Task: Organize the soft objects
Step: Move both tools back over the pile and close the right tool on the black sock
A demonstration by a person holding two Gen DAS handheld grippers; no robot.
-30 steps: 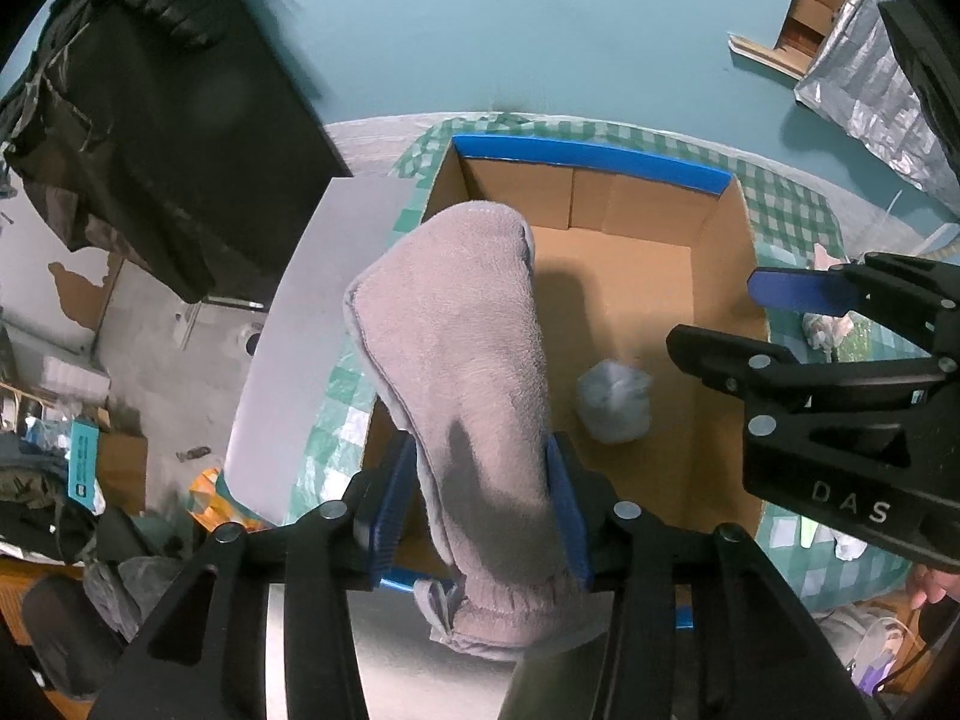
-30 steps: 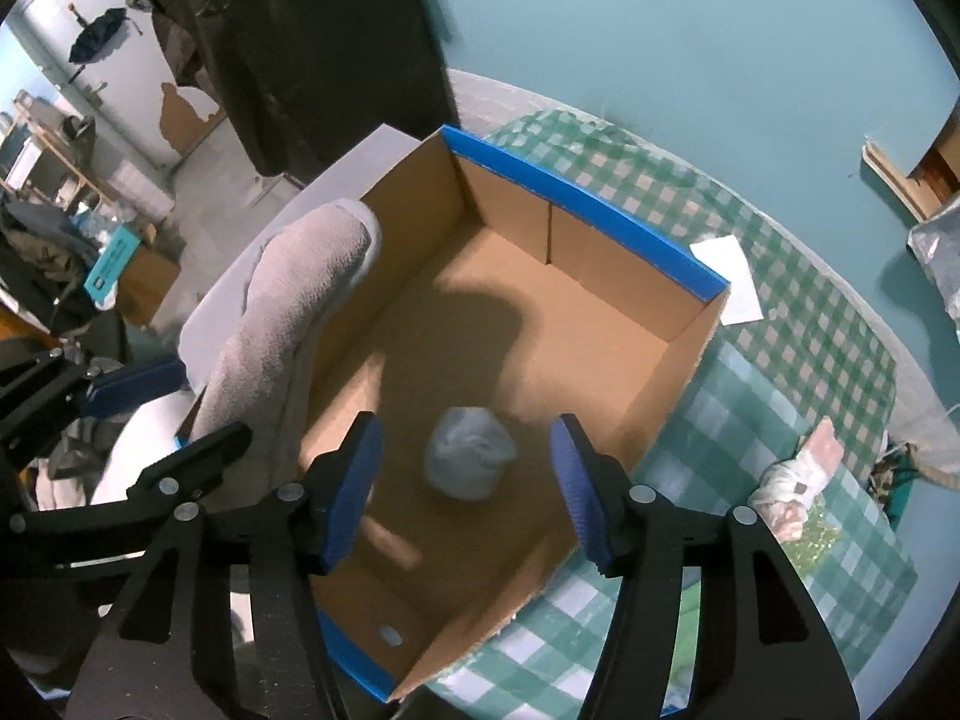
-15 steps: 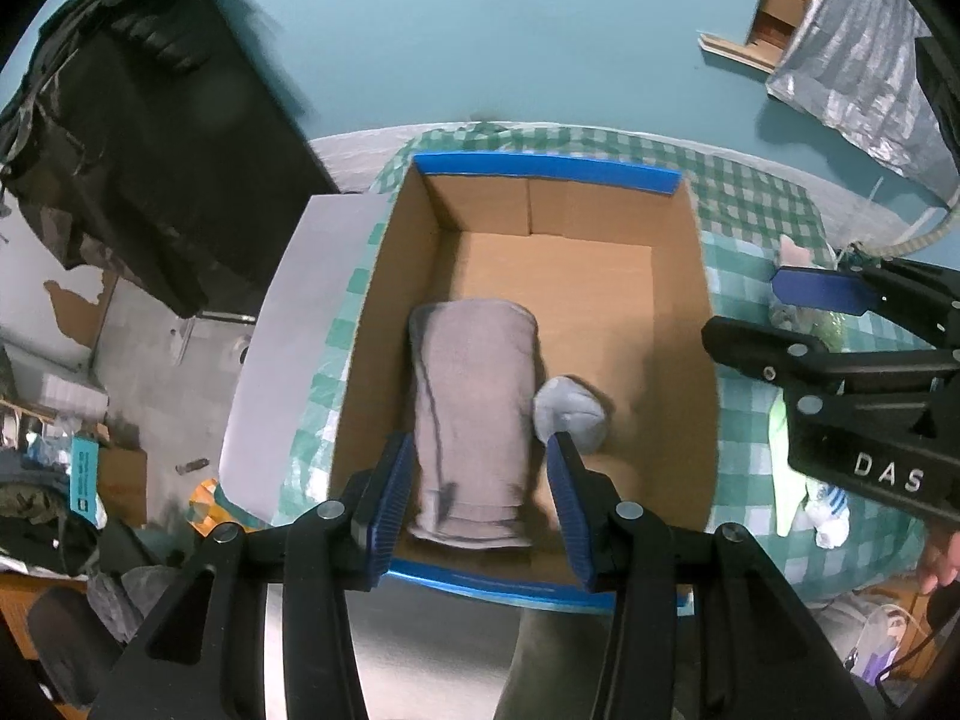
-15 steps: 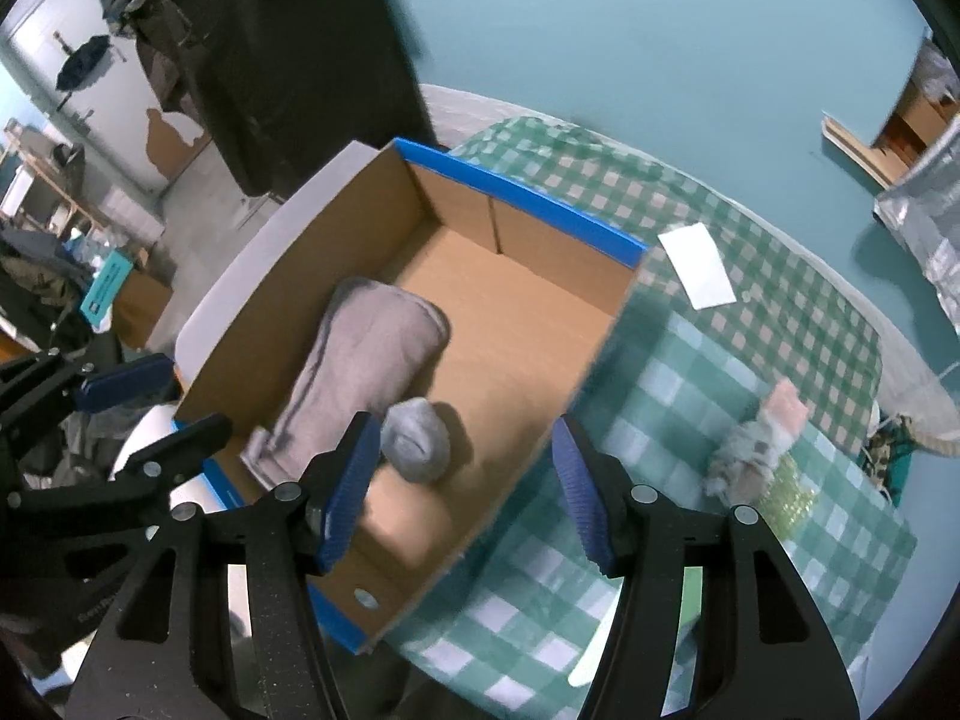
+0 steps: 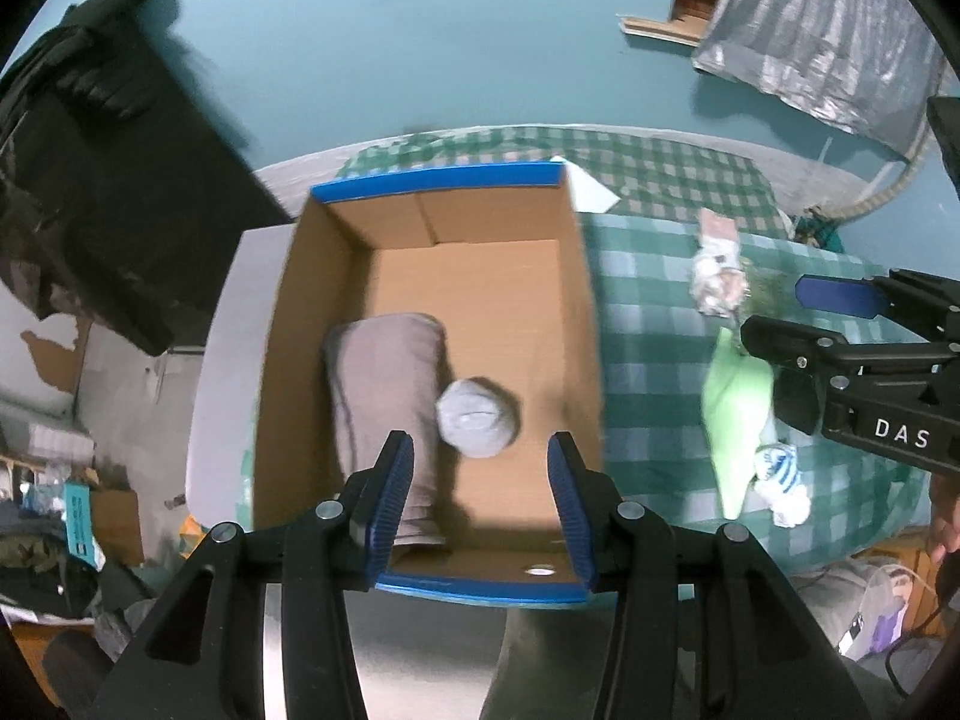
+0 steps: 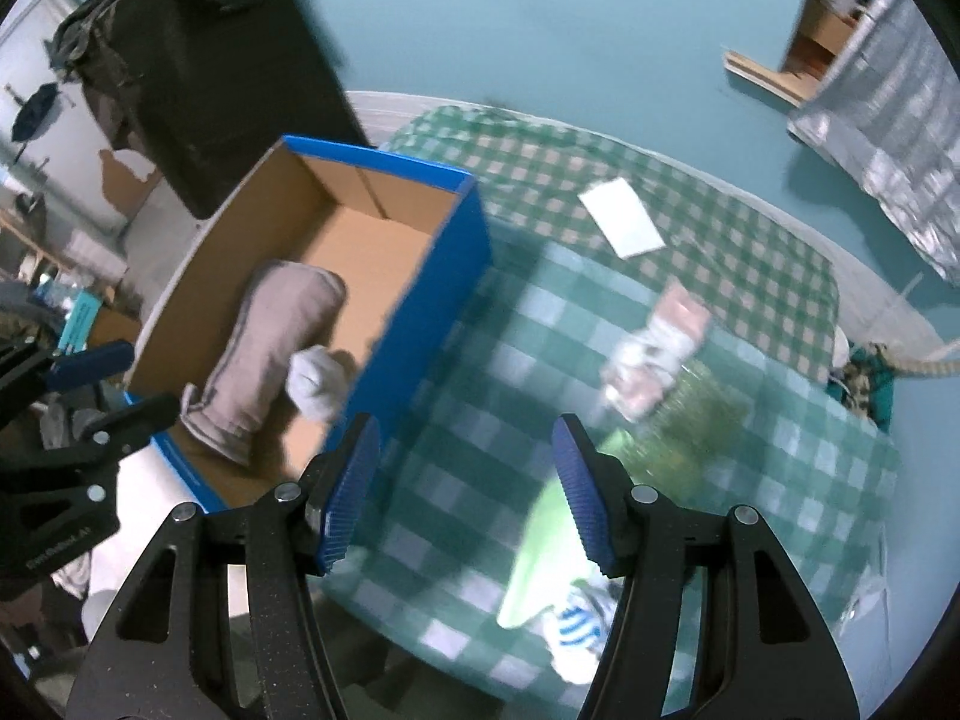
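A cardboard box with blue edges stands on a green checked tablecloth. Inside lie a folded grey towel and a pale grey balled sock. My left gripper is open and empty above the box's near end. My right gripper is open and empty above the cloth, right of the box. A light green cloth, a blue-striped white sock and a pink-white bundle lie on the cloth.
A white paper lies at the table's far side. A dark cabinet stands left of the table. A silver covered object is at the far right. Clutter sits on the floor at the lower left.
My left gripper let the grey towel go into the box and now stands open above it. My right gripper swung right, from over the box to over the tablecloth.
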